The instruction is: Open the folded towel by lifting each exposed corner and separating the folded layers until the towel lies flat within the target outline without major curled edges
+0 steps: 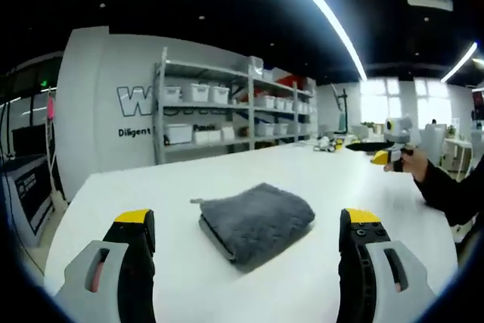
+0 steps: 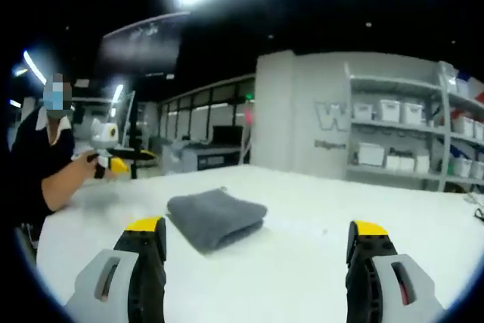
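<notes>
A grey towel (image 1: 257, 221) lies folded into a thick pad on the white table (image 1: 144, 191), its stacked edges toward the camera. My left gripper (image 1: 247, 221) stands open a short way before it, one yellow-tipped jaw on either side, holding nothing. In the right gripper view the same towel (image 2: 215, 217) lies left of centre. My right gripper (image 2: 257, 228) is open, its jaws wide apart and nothing between them. At the far right of the left gripper view, a hand in a dark sleeve holds the right gripper (image 1: 361, 146) above the table.
Metal shelves with white bins (image 1: 227, 111) line the wall beyond the table's far edge (image 1: 204, 163). In the right gripper view a person in dark clothes (image 2: 45, 164) sits at the left, holding the left gripper (image 2: 140, 155). Desks with monitors (image 2: 204, 149) stand behind.
</notes>
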### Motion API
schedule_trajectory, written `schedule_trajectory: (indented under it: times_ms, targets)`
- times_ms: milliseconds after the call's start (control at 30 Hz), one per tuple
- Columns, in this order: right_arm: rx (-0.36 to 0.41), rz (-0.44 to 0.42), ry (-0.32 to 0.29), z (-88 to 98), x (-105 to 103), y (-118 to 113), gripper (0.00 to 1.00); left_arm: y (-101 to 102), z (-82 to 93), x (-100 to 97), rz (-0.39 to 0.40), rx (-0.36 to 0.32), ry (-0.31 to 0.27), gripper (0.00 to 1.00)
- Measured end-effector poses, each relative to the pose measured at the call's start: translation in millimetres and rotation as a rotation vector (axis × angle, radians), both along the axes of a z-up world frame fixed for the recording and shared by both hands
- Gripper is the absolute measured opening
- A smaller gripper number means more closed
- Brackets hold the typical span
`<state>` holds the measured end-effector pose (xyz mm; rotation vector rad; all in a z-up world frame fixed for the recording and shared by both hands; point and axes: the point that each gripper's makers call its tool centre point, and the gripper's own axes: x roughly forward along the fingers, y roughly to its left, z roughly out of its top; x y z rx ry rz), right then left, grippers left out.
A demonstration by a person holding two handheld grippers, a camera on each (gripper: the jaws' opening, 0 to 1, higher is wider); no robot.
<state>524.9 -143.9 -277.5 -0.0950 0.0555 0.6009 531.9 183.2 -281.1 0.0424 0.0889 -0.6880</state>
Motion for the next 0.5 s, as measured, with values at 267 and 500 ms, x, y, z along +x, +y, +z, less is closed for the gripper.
schedule_trajectory:
  times_ms: [267,500]
  targets:
    - [-0.012,0.003,-0.009,1.5,-0.6,3.2,1.00,3.5,-2.5,8.4,0.000,0.017,0.012,1.00]
    - [-0.007,0.003,-0.009,1.3,0.0,4.9,1.00,2.0,-4.5,12.7,0.001,0.017,0.017,1.00]
